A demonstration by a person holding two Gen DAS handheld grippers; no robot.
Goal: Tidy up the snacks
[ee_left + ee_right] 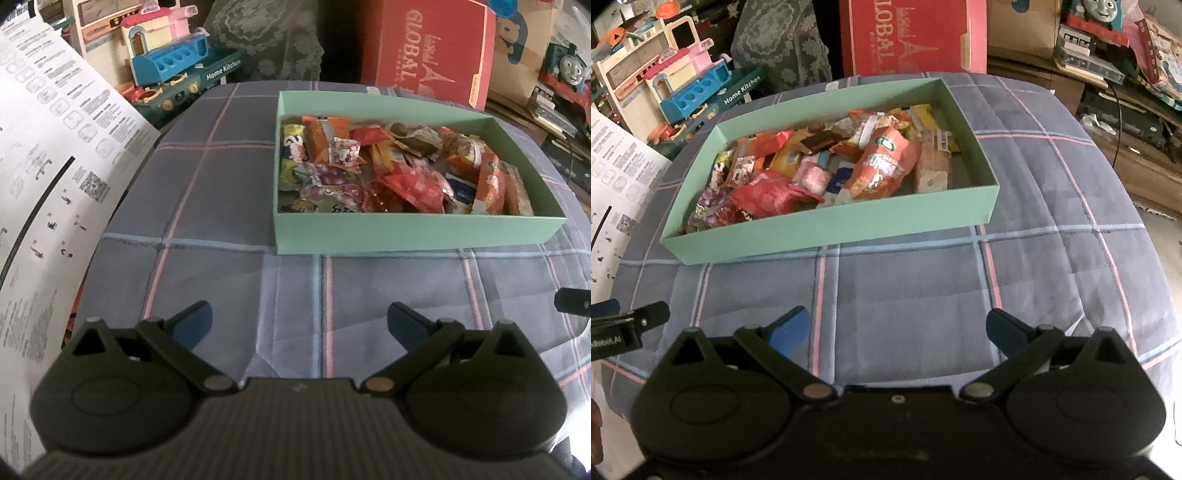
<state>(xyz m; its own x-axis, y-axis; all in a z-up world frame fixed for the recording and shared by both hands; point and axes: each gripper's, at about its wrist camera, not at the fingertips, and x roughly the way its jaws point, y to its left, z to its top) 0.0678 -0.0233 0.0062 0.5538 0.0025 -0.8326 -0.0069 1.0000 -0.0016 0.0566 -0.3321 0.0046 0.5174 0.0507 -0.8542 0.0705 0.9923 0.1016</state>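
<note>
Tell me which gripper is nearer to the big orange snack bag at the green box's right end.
Right, as far as two views tell. The right gripper sits nearly straight before the orange snack bag in the green cardboard box; the left gripper stands off toward the box's left end. Both are open and empty.

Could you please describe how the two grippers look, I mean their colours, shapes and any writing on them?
Both the left gripper and the right gripper have a black ribbed body, two rounded black housings, black linkage arms with silvery round pins, and blue fingertips. In the right view, the left gripper's side carries small white lettering, partly cut off. No cables or sleeves are visible.
</note>
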